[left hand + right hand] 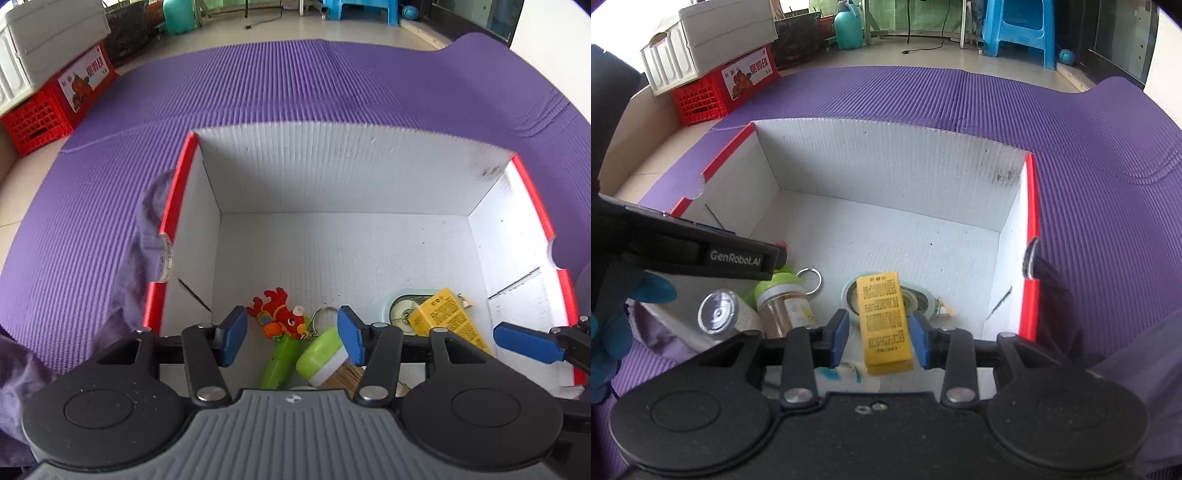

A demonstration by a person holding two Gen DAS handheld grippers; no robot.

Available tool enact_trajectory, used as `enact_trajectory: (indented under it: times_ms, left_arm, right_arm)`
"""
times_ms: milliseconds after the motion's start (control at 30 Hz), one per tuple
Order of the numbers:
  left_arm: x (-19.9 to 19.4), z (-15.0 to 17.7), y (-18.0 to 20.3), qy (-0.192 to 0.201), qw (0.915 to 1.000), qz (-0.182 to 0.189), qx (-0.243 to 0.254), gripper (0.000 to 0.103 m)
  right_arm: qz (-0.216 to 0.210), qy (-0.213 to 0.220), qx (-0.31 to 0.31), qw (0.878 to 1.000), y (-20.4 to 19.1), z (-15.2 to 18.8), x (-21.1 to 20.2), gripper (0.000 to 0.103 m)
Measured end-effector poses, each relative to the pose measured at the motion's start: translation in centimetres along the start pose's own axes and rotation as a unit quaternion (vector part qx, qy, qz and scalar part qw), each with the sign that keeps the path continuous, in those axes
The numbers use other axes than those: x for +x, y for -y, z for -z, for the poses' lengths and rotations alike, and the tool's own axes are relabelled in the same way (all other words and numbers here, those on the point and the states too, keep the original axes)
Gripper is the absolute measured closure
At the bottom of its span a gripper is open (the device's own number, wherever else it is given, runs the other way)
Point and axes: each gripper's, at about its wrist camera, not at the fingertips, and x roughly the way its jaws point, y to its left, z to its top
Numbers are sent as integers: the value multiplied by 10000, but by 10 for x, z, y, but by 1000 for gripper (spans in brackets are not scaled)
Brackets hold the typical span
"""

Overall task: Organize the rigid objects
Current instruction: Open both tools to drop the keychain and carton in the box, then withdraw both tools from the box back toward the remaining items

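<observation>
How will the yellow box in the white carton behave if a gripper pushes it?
The yellow box looks stiff and flat-sided, so it should slide, not roll. It lies partly on a round tin, so it may tilt or slip off.

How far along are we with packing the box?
Done: the red toy keychain, green-lidded jar and clear-capped jar lie in the white box. In hand: the yellow box sits between the right gripper pads, apparently loose. Left gripper is open, empty. Nothing else is visible on the mat.
</observation>
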Motion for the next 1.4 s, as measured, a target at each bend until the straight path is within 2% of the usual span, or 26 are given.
enact_trajectory:
  times_ms: [733, 800, 833, 867, 1033, 1133, 1400]
  left_arm:
    - [-133, 39, 16, 607, 9978, 214, 179, 49]
    - [-145, 44, 18, 666, 9973, 247, 186, 49]
    - [-150, 46, 18, 695, 9971, 248, 184, 49]
    - [-156, 48, 18, 734, 9969, 234, 173, 49]
    - [-182, 60, 17, 878, 9957, 275, 129, 48]
    - [-198, 67, 17, 984, 9947, 275, 82, 38]
    - [-225, 92, 18, 1116, 9932, 305, 113, 38]
  right_arm:
    - [-173, 586, -103, 9981, -22, 14, -117, 65]
    - [-190, 626, -102, 9978, -24, 17, -127, 60]
    - [-184, 656, -99, 9976, -25, 18, -130, 50]
    - [-165, 716, -101, 9972, -25, 19, -136, 46]
    - [-231, 864, -111, 9959, -28, 28, -159, 46]
    - [-289, 936, -81, 9952, -29, 33, -172, 44]
    - [-504, 1149, 19, 9921, -28, 52, -203, 34]
